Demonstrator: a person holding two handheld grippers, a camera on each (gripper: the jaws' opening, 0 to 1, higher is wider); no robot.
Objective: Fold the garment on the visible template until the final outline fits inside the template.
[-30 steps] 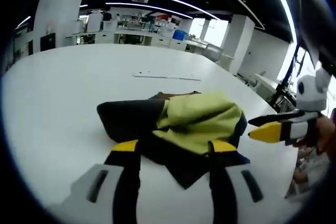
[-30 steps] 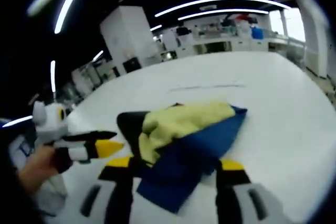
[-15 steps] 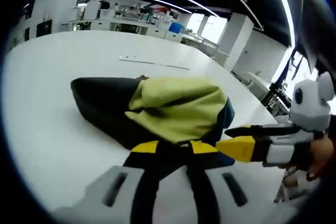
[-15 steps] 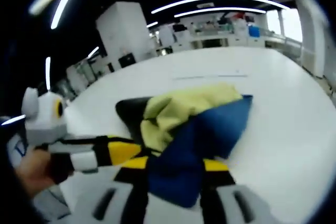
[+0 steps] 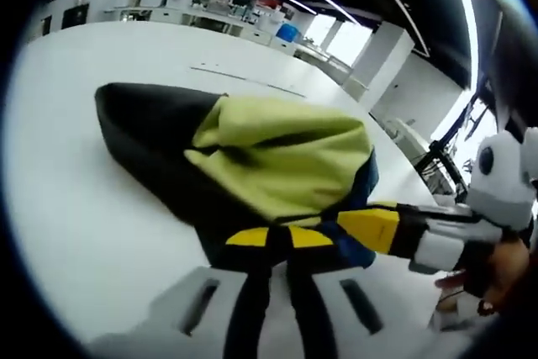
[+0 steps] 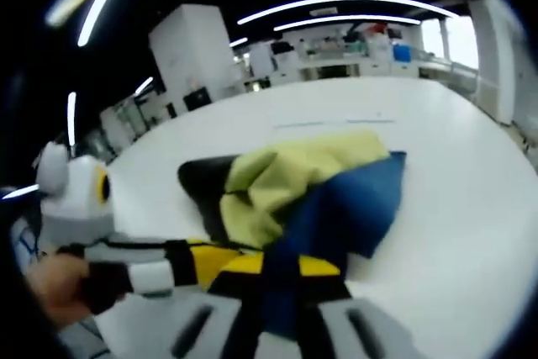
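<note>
A bunched garment (image 5: 277, 153) in black, yellow-green and blue lies on the white table (image 5: 76, 199). My left gripper (image 5: 279, 237) is at its near edge, its yellow-tipped jaws drawn close together on dark cloth. From the right, the right gripper (image 5: 374, 229) reaches in beside it and touches the blue part. In the right gripper view the garment (image 6: 294, 178) shows its blue panel in front. There my right gripper (image 6: 282, 268) is shut on that blue cloth. The left gripper (image 6: 210, 256) comes in from the left, right next to it. A thin template line (image 5: 244, 77) runs on the table behind the garment.
The template line (image 6: 336, 122) shows faintly past the garment. A hand (image 5: 496, 266) holds the right gripper, and another hand (image 6: 59, 287) holds the left one. Desks and shelves stand far behind the table. The table edge runs at the right (image 5: 420, 182).
Both grippers have moved in onto the garment's near edge and their jaws have narrowed from wide open to closed on the cloth. The two grippers have come close together.
</note>
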